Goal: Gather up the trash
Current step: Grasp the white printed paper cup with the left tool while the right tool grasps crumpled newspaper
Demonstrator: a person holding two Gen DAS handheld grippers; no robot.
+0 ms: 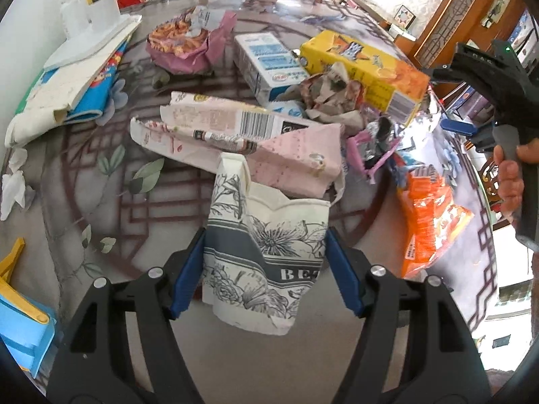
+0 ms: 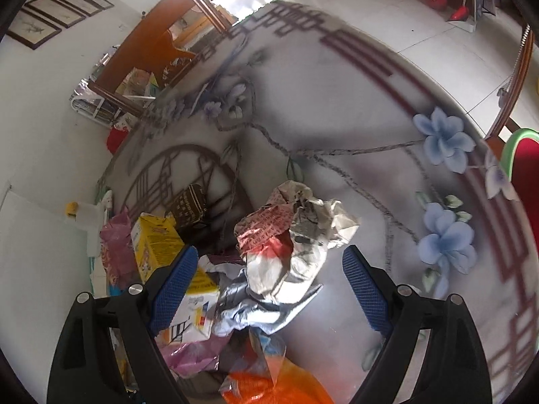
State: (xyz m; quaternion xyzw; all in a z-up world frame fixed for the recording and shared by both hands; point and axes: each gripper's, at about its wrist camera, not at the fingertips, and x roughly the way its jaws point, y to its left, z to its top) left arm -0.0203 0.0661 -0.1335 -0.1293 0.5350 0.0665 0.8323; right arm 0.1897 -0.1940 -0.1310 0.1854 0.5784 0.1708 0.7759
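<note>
The round glass table with painted flowers [image 1: 101, 181] is covered in trash. At 1 o'clock in the left wrist view lies a long yellow cardboard carton [image 1: 363, 67], stiff and light, best pinched across its narrow sides. The left gripper [image 1: 266, 269] is clamped on a torn white paper cup with grey flowers [image 1: 262, 252]; it is soft, so it squashes. The right gripper [image 2: 269, 289] has its jaws wide apart around a crumpled ball of newspaper [image 2: 296, 232], not touching. It weighs almost nothing; grab its fat middle.
</note>
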